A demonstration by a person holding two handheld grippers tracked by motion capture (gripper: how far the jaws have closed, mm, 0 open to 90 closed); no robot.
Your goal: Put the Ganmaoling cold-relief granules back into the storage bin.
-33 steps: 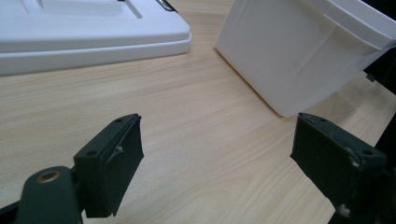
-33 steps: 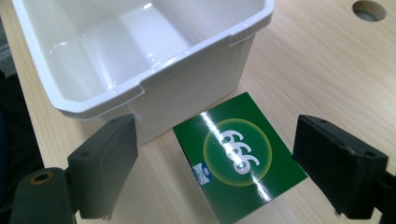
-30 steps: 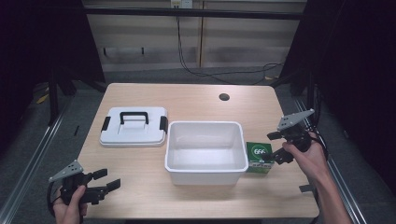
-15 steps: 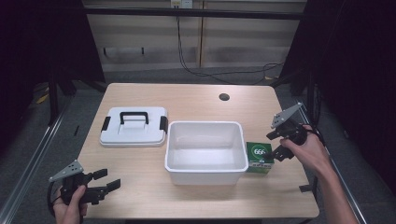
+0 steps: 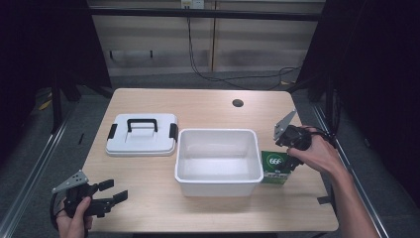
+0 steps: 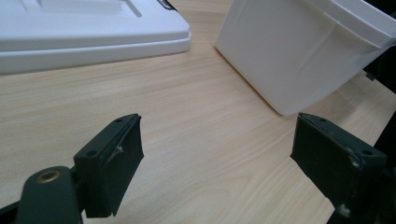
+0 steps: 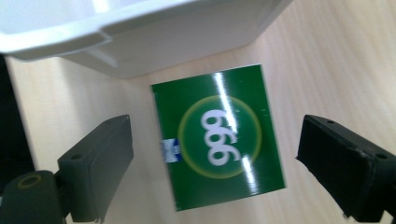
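Over the last second the right tool (image 5: pixel 291 157) has come down and in from above the tabletop's right edge, and it now hangs directly over the green box (image 7: pixel 218 136), jaws spread wide with the box framed between them in the right gripper view. That box lies flat on the tabletop (image 5: pixel 208 99), label up with its "666" print showing, just beside the right wall of the white bin (image 5: pixel 218 159); whether it touches the wall I cannot tell. The left tool (image 5: pixel 110 195) has stayed at the near left corner, jaws likewise spread over bare wood, with the white lid (image 5: pixel 141 135) well apart from it at the back left.

The likely trouble comes from that closeness to the bin. If the right tool descends as it stands, the jaw on the bin side may catch the bin's overhanging rim or wall, shoving the bin or skewing the box. The glossy face could also let the box slip if the jaws close off-centre.
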